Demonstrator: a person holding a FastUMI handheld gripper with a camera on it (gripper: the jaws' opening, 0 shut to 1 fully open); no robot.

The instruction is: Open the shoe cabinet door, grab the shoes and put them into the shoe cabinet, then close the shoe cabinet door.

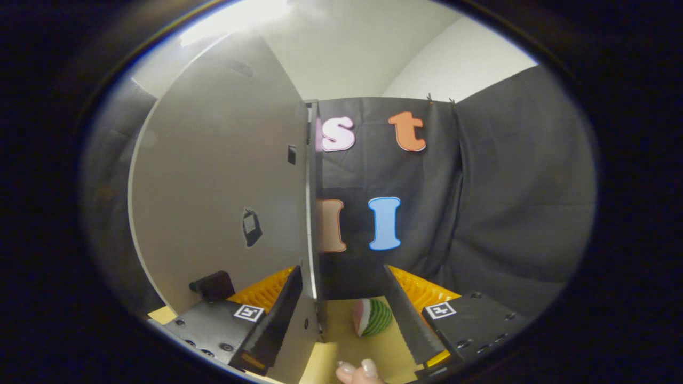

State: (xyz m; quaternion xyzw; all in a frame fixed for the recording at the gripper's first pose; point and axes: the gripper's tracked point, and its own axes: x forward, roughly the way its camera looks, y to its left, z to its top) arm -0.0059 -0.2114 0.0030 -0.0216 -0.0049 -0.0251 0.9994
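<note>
Six items, listed left to right.

- Shoe cabinet door (224,176): a pale grey panel swung open, standing edge-on toward the camera. A small dark tag sits on its face and a black handle (213,285) projects near its lower corner.
- Left finger (280,314) of the tongs (344,314): a dark serrated blade with a yellow ribbed pad, close against the door's free edge; whether it touches cannot be told.
- Tongs: spread wide, nothing gripped between the fingers.
- Small round object (372,317): green-striped with a pink side, resting on the tan surface (341,325) between the fingers, nearer the right one.
- Fingertips of a hand (360,372): two pale nails at the near edge of the surface, below the round object.
- Right finger (408,314): a matching serrated blade, apart from everything.
</note>
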